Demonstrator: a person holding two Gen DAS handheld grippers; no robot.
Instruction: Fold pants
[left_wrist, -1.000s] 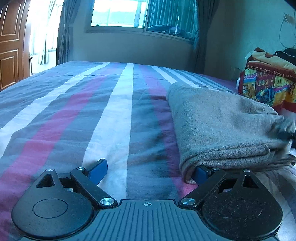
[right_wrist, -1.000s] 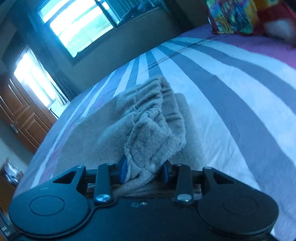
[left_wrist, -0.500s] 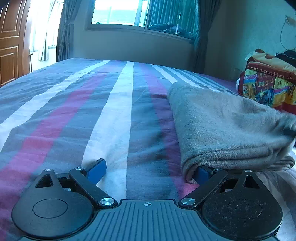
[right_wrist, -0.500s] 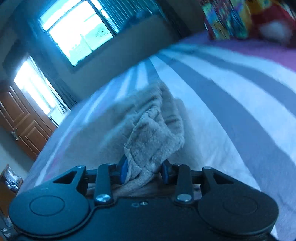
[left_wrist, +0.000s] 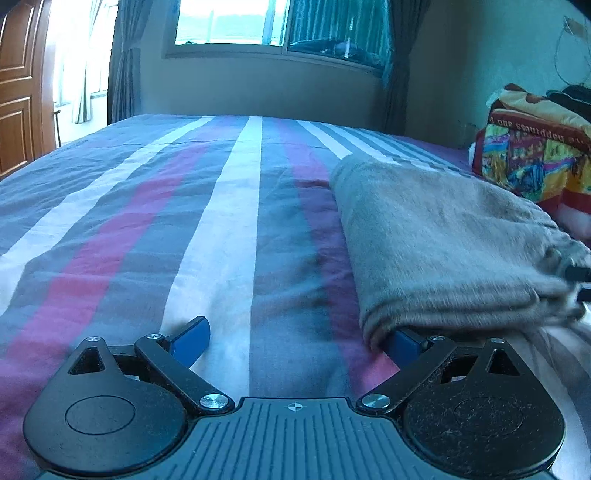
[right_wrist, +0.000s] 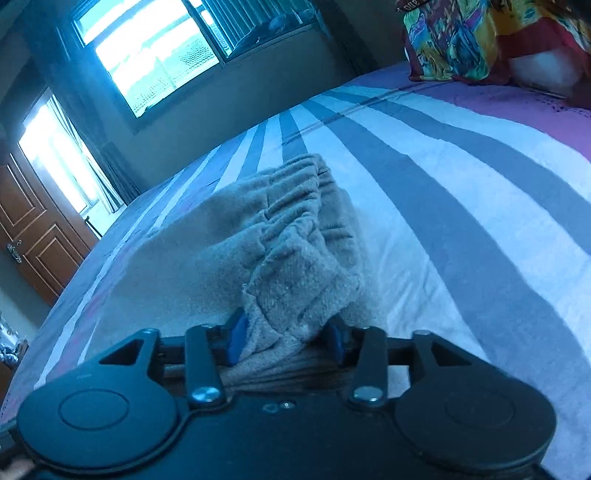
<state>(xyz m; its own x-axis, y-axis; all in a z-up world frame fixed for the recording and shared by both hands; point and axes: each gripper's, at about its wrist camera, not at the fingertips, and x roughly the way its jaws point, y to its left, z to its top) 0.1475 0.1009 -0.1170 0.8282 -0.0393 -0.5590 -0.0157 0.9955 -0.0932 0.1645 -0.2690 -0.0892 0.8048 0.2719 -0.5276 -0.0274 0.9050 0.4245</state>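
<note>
The grey fleece pants (left_wrist: 443, 236) lie folded on the striped bed, right of centre in the left wrist view. My left gripper (left_wrist: 295, 338) is open and low on the bed; its right blue fingertip (left_wrist: 404, 341) is tucked under the pants' near left corner, its left one lies on the sheet. In the right wrist view, my right gripper (right_wrist: 288, 334) is shut on a bunched end of the pants (right_wrist: 295, 266), near the elastic waistband.
The striped bed sheet (left_wrist: 221, 206) stretches toward a window wall. A colourful folded blanket (left_wrist: 532, 162) sits at the right by the head of the bed; it also shows in the right wrist view (right_wrist: 454, 40). A wooden door (right_wrist: 33, 251) is at the left.
The right gripper has tilted and shifted a little with the bunched pants in its grip. The left gripper has barely moved.
</note>
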